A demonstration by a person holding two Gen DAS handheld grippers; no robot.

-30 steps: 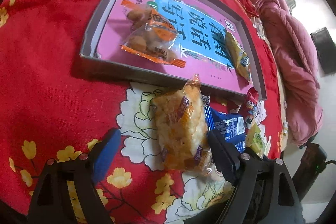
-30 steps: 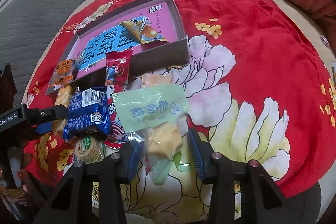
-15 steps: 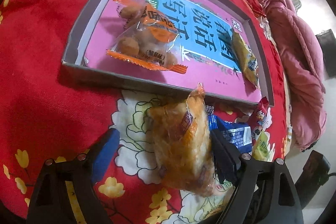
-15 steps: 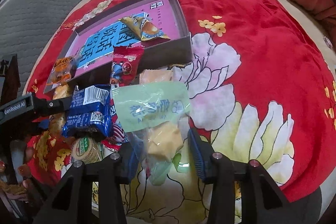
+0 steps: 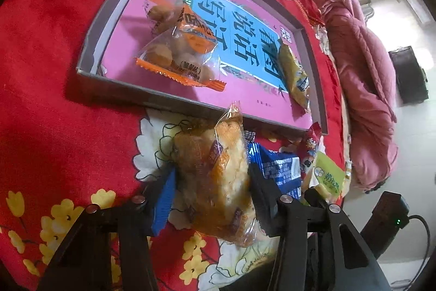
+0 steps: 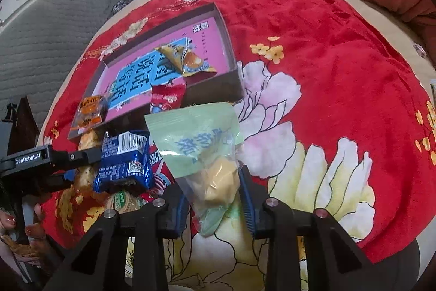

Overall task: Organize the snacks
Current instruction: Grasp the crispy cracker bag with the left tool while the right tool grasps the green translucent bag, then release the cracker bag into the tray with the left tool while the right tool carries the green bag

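Note:
My left gripper [image 5: 211, 198] has its jaws closing on a clear packet of golden-brown pastry [image 5: 218, 168], and both pads touch its sides. It lies on the red flowered blanket just in front of the shallow box [image 5: 122, 89] with the pink and blue floor. The jaws of my right gripper [image 6: 215, 202] are closing too, pads pressing a pale green packet [image 6: 201, 138] with a yellow piece inside. In the box lie an orange packet of round snacks [image 5: 179, 45] and a yellow packet [image 6: 185, 59].
Between the grippers sit a blue packet [image 6: 125, 160], a red packet [image 6: 166, 97] leaning on the box wall, and a small round green-labelled snack [image 6: 122, 201]. A dark pink quilt [image 5: 362, 72] lies beyond the box, a grey mattress [image 6: 54, 32] to its side.
The left jaws have come in from wide apart onto the pastry packet. The right jaws have narrowed on the green packet, which now stands higher and tilted.

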